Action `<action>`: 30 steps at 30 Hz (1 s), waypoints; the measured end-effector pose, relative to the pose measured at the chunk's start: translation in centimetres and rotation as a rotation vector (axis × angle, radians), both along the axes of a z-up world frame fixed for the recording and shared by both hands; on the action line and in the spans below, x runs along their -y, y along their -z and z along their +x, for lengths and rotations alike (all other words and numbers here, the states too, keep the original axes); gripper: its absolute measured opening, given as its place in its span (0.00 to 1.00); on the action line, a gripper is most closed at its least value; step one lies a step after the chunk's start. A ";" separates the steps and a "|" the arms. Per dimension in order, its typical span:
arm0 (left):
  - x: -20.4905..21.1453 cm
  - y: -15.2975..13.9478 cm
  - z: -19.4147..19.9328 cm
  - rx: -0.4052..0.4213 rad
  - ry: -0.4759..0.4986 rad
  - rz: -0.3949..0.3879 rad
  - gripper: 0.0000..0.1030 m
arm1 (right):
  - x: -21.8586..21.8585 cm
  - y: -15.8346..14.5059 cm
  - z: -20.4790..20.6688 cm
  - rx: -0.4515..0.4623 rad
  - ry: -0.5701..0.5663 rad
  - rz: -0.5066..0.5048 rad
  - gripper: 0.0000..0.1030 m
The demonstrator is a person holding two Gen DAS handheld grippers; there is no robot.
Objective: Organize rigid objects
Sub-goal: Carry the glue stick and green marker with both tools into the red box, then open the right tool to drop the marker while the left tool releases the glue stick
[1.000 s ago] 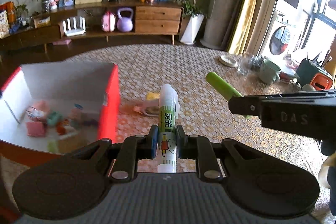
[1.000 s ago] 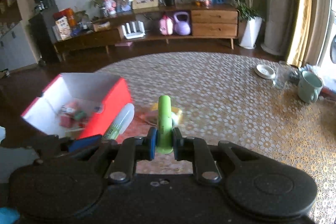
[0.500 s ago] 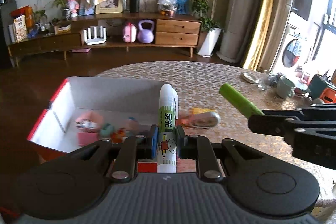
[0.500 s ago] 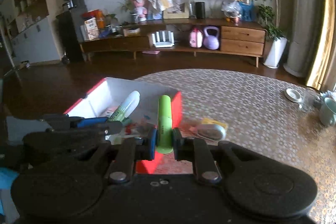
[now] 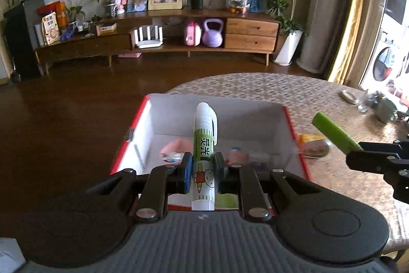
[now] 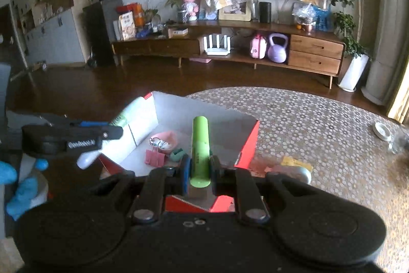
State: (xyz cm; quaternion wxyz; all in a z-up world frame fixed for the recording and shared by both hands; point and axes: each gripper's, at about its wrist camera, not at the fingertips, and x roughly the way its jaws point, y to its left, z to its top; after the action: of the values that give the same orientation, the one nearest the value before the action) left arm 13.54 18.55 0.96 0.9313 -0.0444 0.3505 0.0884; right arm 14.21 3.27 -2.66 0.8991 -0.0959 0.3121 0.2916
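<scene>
My left gripper (image 5: pixel 202 172) is shut on a white glue stick (image 5: pixel 204 150) with a green label, held upright over the red box (image 5: pixel 296 137) with white inner walls. My right gripper (image 6: pixel 200 172) is shut on a green marker (image 6: pixel 200 149), above the box's near right side. In the right wrist view the left gripper (image 6: pixel 102 134) shows at the left with the glue stick (image 6: pixel 127 114) over the box's left wall (image 6: pixel 143 124). In the left wrist view the green marker (image 5: pixel 332 132) juts in from the right. The box holds a pink binder clip (image 6: pixel 154 157), a pink dish (image 6: pixel 165 138) and a teal piece (image 6: pixel 177 154).
The box stands at the left edge of a round table with a patterned cloth (image 6: pixel 306 124). A yellow note (image 6: pixel 296 163) and a grey oval thing (image 5: pixel 317 149) lie just right of the box. A mug (image 5: pixel 386 110) and a small dish (image 6: pixel 382 131) stand far right.
Both grippers have swung left, from over the cloth beside the box to over the box itself. Each still holds its item; the box now sits centred in both views.
</scene>
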 end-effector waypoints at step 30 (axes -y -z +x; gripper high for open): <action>-5.1 9.5 12.2 -0.295 -0.006 0.127 0.17 | -8.7 9.8 7.8 -0.128 -0.021 -0.187 0.14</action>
State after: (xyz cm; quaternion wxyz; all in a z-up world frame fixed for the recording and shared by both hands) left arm 25.75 23.67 -8.53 0.8704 0.0271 0.4769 0.1190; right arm 21.98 11.97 -12.44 0.8615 -0.1636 0.3936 0.2761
